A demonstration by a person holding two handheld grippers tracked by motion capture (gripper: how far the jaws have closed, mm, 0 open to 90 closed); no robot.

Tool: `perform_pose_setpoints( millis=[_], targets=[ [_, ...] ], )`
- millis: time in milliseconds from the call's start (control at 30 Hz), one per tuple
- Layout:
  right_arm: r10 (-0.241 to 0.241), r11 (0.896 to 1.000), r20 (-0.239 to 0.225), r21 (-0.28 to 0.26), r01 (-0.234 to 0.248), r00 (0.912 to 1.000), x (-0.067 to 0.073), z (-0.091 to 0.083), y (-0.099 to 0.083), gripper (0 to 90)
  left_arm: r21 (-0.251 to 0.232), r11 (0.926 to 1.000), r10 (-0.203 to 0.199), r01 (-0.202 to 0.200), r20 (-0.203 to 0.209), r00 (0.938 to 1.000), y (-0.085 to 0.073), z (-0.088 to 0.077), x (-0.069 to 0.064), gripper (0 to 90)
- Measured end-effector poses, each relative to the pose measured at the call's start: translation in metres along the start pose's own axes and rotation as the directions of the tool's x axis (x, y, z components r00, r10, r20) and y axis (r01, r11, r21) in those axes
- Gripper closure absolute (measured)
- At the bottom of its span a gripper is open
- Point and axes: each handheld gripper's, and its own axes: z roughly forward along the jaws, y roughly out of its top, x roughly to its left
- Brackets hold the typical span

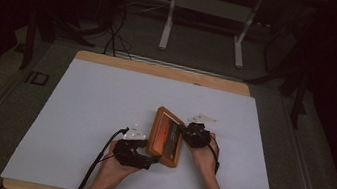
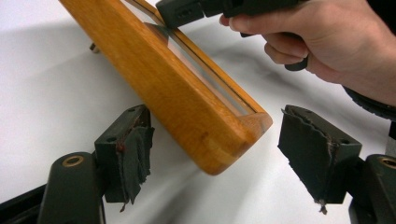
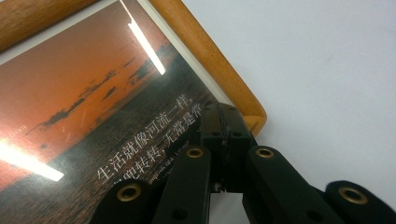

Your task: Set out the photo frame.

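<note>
Picture frame [image 1: 166,137] tilted off table — right gripper [image 3: 227,135] clamps its edge. Left gripper [image 2: 215,154] open, straddling the corner; grasp pending.

Left gripper [image 1: 154,157]: we hold its jaws spread wide, pads pressing on nothing.
Right gripper [image 1: 182,133]: we keep its jaws pressed together.
Left hand [image 1: 117,168]: wrapped around the gripper's body.
Right hand [image 1: 205,155]: fingers curled around the handle.

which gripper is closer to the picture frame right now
Right. The right gripper is shut against the picture frame at its far edge. The left gripper is open, jaws on either side of the frame's near corner without touching it.
</note>
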Motion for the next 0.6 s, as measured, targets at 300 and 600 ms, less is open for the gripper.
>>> perform_pose_setpoints(
  millis=[300,600],
  targets=[
    [-0.001,1.0,0.001,-0.001,0.001,1.0,0.0,0.0,0.0,89.9,-0.011,0.9987,-0.05,0.05,0.008,0.9987,0.005,0.008,0.001,29.9],
    [-0.001,1.0,0.0,-0.002,0.001,1.0,-0.001,0.0,0.0,89.9,0.003,0.9963,-0.086,0.086,-0.004,0.9963,0.008,0.015,0.001,34.9]
  ],
)
